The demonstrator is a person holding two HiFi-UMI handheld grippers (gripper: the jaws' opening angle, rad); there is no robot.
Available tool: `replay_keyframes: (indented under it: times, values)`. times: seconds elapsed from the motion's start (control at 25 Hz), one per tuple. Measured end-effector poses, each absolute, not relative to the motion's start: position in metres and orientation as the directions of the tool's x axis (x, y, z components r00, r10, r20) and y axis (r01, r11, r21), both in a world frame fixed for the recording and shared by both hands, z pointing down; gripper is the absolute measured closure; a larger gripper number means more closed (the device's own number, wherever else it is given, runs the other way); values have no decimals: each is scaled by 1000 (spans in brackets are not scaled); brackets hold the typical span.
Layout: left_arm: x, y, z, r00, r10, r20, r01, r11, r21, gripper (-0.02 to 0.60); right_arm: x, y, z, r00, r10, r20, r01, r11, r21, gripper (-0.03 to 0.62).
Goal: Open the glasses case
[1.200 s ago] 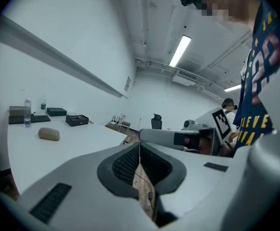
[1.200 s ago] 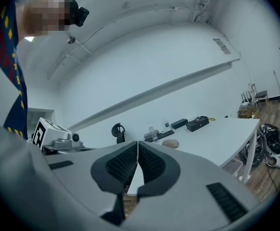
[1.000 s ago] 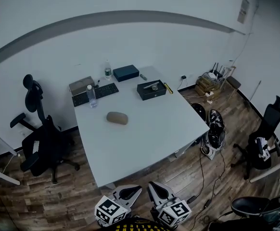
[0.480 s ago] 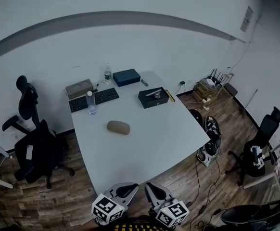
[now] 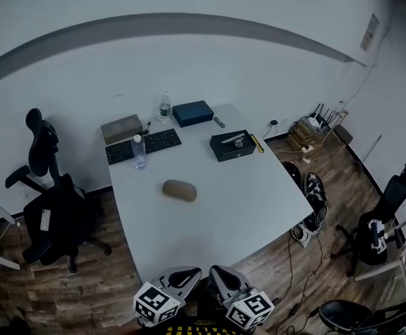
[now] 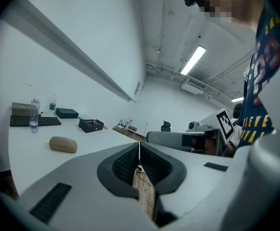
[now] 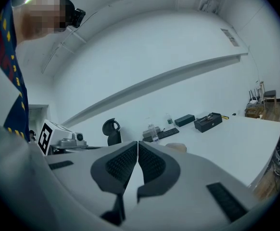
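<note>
A brown oval glasses case (image 5: 179,190) lies closed near the middle of the white table (image 5: 245,201); it also shows in the left gripper view (image 6: 63,144) and, partly hidden behind a jaw, in the right gripper view (image 7: 177,147). Both grippers hang side by side below the table's near edge, well short of the case. My left gripper (image 5: 182,278) is shut with nothing in it, its jaws meeting (image 6: 139,154). My right gripper (image 5: 222,279) is shut and empty too, jaws together (image 7: 138,153).
At the table's far side stand a keyboard (image 5: 143,146), two water bottles (image 5: 139,151), a dark box (image 5: 193,113), a grey box (image 5: 121,128) and an open black tray (image 5: 234,145). Office chairs stand at the left (image 5: 53,208) and right (image 5: 381,222). Cables lie on the wooden floor (image 5: 297,257).
The view has shifted: the table and case now sit a little lower and further right in the head view. Both grippers stay shut at the bottom edge.
</note>
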State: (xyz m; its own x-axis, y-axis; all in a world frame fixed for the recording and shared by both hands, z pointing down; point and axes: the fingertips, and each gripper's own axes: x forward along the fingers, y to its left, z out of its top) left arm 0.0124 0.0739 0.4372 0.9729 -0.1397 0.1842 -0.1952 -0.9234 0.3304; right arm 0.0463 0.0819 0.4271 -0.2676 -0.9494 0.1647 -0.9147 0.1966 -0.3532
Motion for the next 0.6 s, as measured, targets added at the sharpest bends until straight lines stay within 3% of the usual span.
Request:
replay_keyframes:
  times: [0.6]
  values:
    - [53, 3, 443, 930, -291, 225, -354, -878, 323, 566, 94, -3, 437, -409, -901, 148, -846, 313, -431, 576]
